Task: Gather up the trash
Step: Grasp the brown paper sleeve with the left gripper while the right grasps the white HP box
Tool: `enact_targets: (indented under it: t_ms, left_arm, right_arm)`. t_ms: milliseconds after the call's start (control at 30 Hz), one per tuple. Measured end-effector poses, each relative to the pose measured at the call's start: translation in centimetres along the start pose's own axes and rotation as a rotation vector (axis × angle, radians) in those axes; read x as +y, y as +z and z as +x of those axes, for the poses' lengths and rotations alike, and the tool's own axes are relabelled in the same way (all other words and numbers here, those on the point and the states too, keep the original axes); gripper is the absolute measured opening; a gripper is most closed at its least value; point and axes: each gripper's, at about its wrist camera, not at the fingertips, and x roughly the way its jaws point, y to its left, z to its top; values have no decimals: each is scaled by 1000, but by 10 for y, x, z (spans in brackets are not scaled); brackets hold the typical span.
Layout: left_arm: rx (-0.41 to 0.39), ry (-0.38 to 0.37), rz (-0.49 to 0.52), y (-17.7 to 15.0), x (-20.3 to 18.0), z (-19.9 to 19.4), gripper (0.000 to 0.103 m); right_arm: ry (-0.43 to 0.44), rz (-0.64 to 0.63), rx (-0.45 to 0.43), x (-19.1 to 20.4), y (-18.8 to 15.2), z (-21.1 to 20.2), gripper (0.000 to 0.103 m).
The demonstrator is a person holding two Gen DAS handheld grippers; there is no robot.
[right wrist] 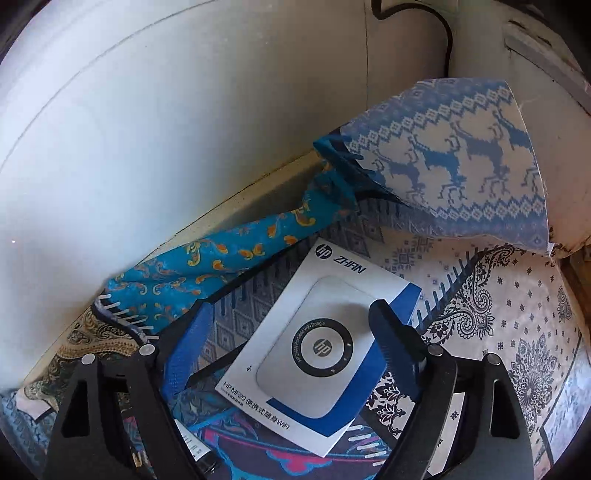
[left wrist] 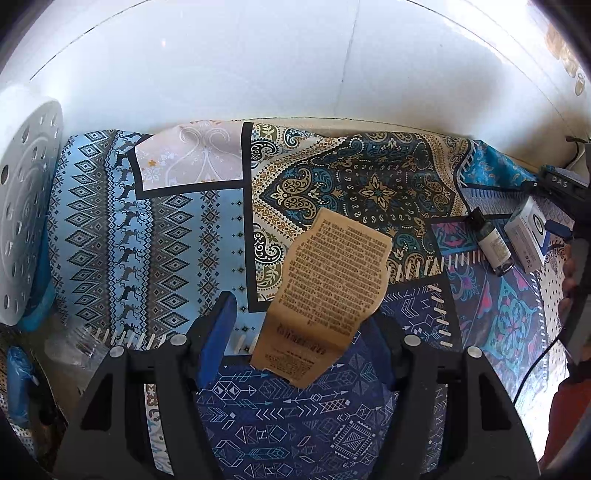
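Note:
A brown printed paper slip (left wrist: pixel 332 288) lies on the patterned cloth (left wrist: pixel 129 240), its near end between the fingers of my open left gripper (left wrist: pixel 303 325). A white and blue HP box (right wrist: pixel 325 350) lies flat on the cloth in the right wrist view. My open right gripper (right wrist: pixel 291 332) straddles it, one finger on each side, not closed on it. The same box (left wrist: pixel 526 236) and a small dark bottle (left wrist: pixel 493 245) lying on its side show at the right of the left wrist view, with the right gripper (left wrist: pixel 557 229) over the box.
A white perforated round stool or lid (left wrist: pixel 26 210) stands at the far left. A white tiled wall (left wrist: pixel 295 66) runs behind the table. A black cable (right wrist: pixel 443 29) hangs at the wall. A cloth corner with deer pattern (right wrist: pixel 461 162) is folded up behind the box.

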Motion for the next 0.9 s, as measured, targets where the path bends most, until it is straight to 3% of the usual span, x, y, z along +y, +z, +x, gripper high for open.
enact_targets:
  t_ms: [167,267,400,500,700,900]
  left_arm:
    - [-23,6,8,3,-2,-1,65]
    - [-38,0,10,6,-2,-4,65]
    - [-58,-13,12,9,-3,-10,60]
    - [-57,-19,24,8,-6,-13,39]
    - [-92,20,44,-4,-14,-28,39]
    - [-106,12,48,-17,-23,-49,39]
  right_arm:
    - [-151,-105,11,8,-11,3,86]
    - [-155,-139,7,-1,-23,-4,86]
    - [-147,-144,32,-29,-39,-15,86]
    - [-129,-120,65,-57,-50,-18,86]
    - [-87,-50,126,-119,-75,-25,85]
    - [20,-58,85,-152,-85,-45,74]
